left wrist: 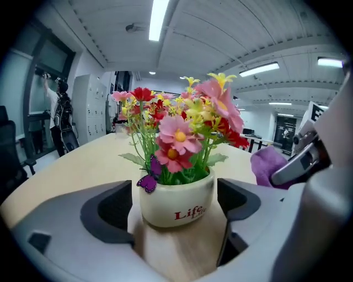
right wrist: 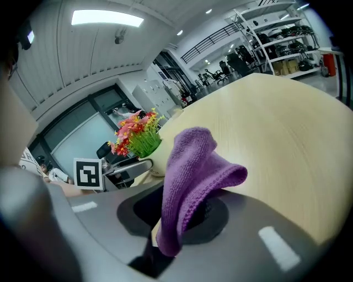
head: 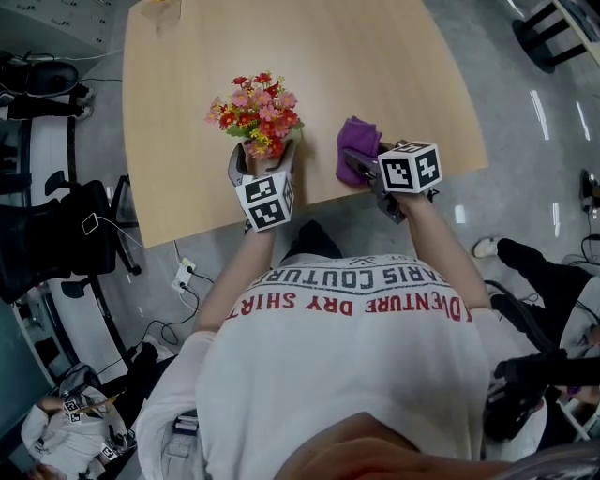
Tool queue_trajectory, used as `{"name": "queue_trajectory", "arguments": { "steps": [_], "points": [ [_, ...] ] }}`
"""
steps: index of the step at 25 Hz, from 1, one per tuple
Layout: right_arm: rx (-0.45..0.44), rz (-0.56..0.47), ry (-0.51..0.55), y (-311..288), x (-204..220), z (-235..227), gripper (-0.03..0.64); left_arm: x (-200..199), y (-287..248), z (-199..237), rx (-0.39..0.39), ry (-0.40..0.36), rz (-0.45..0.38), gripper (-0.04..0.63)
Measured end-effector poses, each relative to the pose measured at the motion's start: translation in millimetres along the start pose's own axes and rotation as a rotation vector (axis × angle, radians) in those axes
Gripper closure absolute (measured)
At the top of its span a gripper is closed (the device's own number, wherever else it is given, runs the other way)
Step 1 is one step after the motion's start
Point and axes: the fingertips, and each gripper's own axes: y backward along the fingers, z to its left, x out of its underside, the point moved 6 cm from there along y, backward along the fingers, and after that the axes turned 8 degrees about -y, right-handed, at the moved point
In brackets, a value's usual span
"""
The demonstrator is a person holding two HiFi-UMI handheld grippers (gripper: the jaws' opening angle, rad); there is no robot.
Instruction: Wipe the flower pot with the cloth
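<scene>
Nearest in the head view are the person's white shirt [head: 347, 375] and the two forearms, which reach over the near edge of the bench [head: 375, 66]. The left gripper [head: 263, 161] has its jaws apart, one on each side of the flower pot [left wrist: 176, 204]. They are very near to its wall, and a thin strip of bench shows at the left jaw. The pot is white with red print and stands upright on the bench, close to the near edge. A small purple butterfly [left wrist: 147, 182] sits at its rim, and above it are the flowers [left wrist: 182, 132], pink, red and yellow.

The right gripper [right wrist: 176, 212] is clamped on the purple cloth [right wrist: 193, 165], which stands up from the jaws and folds over to the right. The cloth is just beside the pot and apart from it. The right jaw of the left gripper is between them and covers that side of the pot.

Beyond them the bench is bare wood up to a small thing [head: 159, 11] at its far edge, too cut off to tell. On the floor at the left are a black office chair [head: 56, 234] and a socket with cables [head: 183, 275]. At the right is another person's shoe [head: 486, 247]. Far in the left gripper view a person [left wrist: 58, 110] stands beside grey lockers [left wrist: 94, 107].
</scene>
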Motion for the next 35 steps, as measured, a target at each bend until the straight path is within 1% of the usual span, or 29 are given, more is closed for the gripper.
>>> {"name": "queue_trajectory", "arguments": {
  "steps": [9, 15, 20, 23, 25, 28, 35],
  "points": [
    [0.0, -0.017, -0.007, 2, 0, 1, 0.569, -8, -12, -5, -0.063, 0.073, 0.01, 0.117],
    [0.002, -0.033, 0.002, 1, -3, 6, 0.569, -9, -16, -6, -0.061, 0.087, 0.0, 0.117],
    [0.001, -0.028, 0.004, 1, -5, 5, 0.569, -12, -15, -8, -0.043, 0.071, -0.007, 0.117],
    [-0.007, -0.024, 0.002, 1, -4, 6, 0.569, -12, -13, -8, -0.008, 0.052, -0.01, 0.118],
    [-0.016, -0.023, 0.003, 1, -4, 5, 0.569, -12, -13, -9, 0.028, 0.031, -0.013, 0.118],
    [-0.031, -0.019, 0.0, -1, -4, 5, 0.569, -11, -11, -7, 0.097, -0.008, -0.016, 0.118],
    [-0.073, -0.009, -0.006, -30, -4, 20, 0.569, -1, -10, 14, 0.264, -0.094, -0.026, 0.118]
  ]
}}
